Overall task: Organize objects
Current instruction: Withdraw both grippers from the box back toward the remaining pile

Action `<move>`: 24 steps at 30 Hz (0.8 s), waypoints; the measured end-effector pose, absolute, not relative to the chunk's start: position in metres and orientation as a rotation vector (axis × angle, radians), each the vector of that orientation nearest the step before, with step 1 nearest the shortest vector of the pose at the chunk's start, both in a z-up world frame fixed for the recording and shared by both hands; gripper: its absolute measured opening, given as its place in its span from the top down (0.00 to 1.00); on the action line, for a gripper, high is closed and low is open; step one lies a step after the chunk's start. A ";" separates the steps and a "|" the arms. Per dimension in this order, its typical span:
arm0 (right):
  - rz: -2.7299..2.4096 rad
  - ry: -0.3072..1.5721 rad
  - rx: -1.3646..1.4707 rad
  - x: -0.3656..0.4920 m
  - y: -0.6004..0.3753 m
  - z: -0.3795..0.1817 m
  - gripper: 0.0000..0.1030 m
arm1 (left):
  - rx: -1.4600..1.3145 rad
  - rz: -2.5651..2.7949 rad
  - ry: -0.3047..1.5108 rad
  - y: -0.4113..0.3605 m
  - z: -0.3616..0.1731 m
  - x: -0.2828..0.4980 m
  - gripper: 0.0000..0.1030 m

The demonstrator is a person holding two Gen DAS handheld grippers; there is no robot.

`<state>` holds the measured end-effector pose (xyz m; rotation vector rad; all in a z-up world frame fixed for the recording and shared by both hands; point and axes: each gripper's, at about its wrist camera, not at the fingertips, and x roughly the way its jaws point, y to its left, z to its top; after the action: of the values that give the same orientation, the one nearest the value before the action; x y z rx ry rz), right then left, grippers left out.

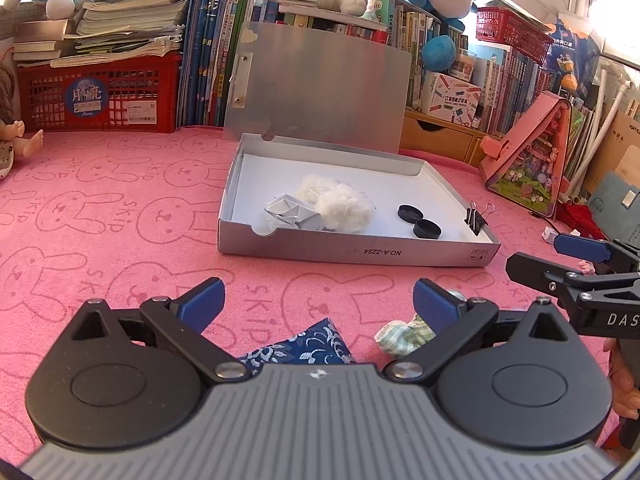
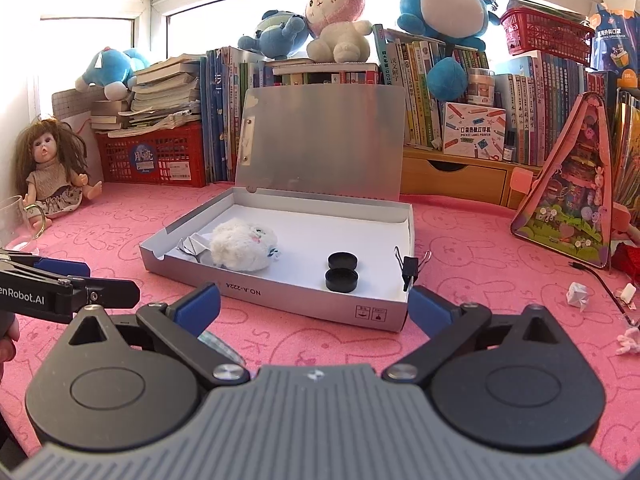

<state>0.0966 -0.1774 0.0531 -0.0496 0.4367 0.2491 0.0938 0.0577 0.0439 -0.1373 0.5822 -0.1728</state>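
Your box (image 2: pixel 280 300) lies open in the middle of the table (image 1: pixel 100 208), its silver lid (image 2: pixel 320 140) standing upright at the far edge. Inside, from the left as you face it: a folded grey paper (image 1: pixel 288 210), touching a white fluffy toy (image 2: pixel 242 250); two black round caps (image 2: pixel 341 271), touching each other, toward the right; a black binder clip (image 2: pixel 410 270) clipped upright on the right-hand wall.

On the pink rabbit-print cloth in front of the box: a blue flowered pouch (image 1: pixel 304 346) and a green checked cloth (image 1: pixel 404 334), both just below your left tongs (image 1: pixel 318 300). The left tongs stand wide apart, nothing between them. Your right tongs (image 2: pixel 314 306) also stand wide apart and empty, hovering just in front of the box's near wall.

To the right of the box, well apart: a small white folded paper cube (image 2: pixel 578 294), a black cable (image 2: pixel 600 280) and a pink house-shaped case (image 2: pixel 576 200).

Along the back: a row of books (image 2: pixel 432 100), a red crate (image 2: pixel 156 160) stacked with papers, a wooden drawer unit (image 2: pixel 452 176), blue and pink plush toys (image 2: pixel 336 12) on top. A doll (image 2: pixel 52 168) sits at the far left, a glass cup (image 2: pixel 16 224) beside it.
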 end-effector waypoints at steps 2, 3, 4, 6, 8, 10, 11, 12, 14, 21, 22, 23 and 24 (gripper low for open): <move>0.248 0.432 -0.054 0.090 -0.176 0.050 0.00 | -0.129 -0.163 0.579 0.057 0.041 0.086 0.01; 0.247 0.429 -0.058 0.086 -0.175 0.048 0.00 | -0.125 -0.160 0.579 0.057 0.040 0.083 0.01; 0.246 0.428 -0.065 0.083 -0.174 0.047 0.00 | -0.123 -0.158 0.579 0.057 0.039 0.080 0.01; 0.245 0.424 -0.087 0.077 -0.172 0.043 0.00 | -0.115 -0.154 0.575 0.057 0.036 0.072 0.01; 0.240 0.423 -0.112 0.070 -0.170 0.039 0.00 | -0.102 -0.151 0.573 0.057 0.034 0.066 0.01; 0.238 0.431 -0.126 0.066 -0.170 0.035 0.00 | -0.081 -0.146 0.571 0.056 0.031 0.060 0.01; 0.237 0.438 -0.133 0.063 -0.170 0.032 0.00 | -0.072 -0.141 0.570 0.055 0.029 0.058 0.01; 0.234 0.443 -0.138 0.062 -0.170 0.030 0.00 | -0.066 -0.137 0.570 0.055 0.028 0.056 0.01; 0.227 0.446 -0.140 0.057 -0.172 0.027 0.00 | -0.061 -0.130 0.572 0.056 0.026 0.055 0.01; 0.205 0.423 -0.138 0.042 -0.184 0.028 0.00 | -0.047 -0.120 0.561 0.054 0.023 0.048 0.01; 0.199 0.422 -0.139 0.040 -0.186 0.028 0.00 | -0.045 -0.121 0.559 0.054 0.023 0.047 0.01; 0.195 0.422 -0.142 0.039 -0.188 0.029 0.00 | -0.044 -0.119 0.558 0.054 0.023 0.046 0.01; 0.192 0.421 -0.143 0.037 -0.190 0.028 0.00 | -0.042 -0.117 0.560 0.054 0.022 0.044 0.01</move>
<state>0.0375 -0.1897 0.0285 -0.1433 0.4207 0.1916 0.0441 0.0543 0.0221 -0.0422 0.5596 -0.1173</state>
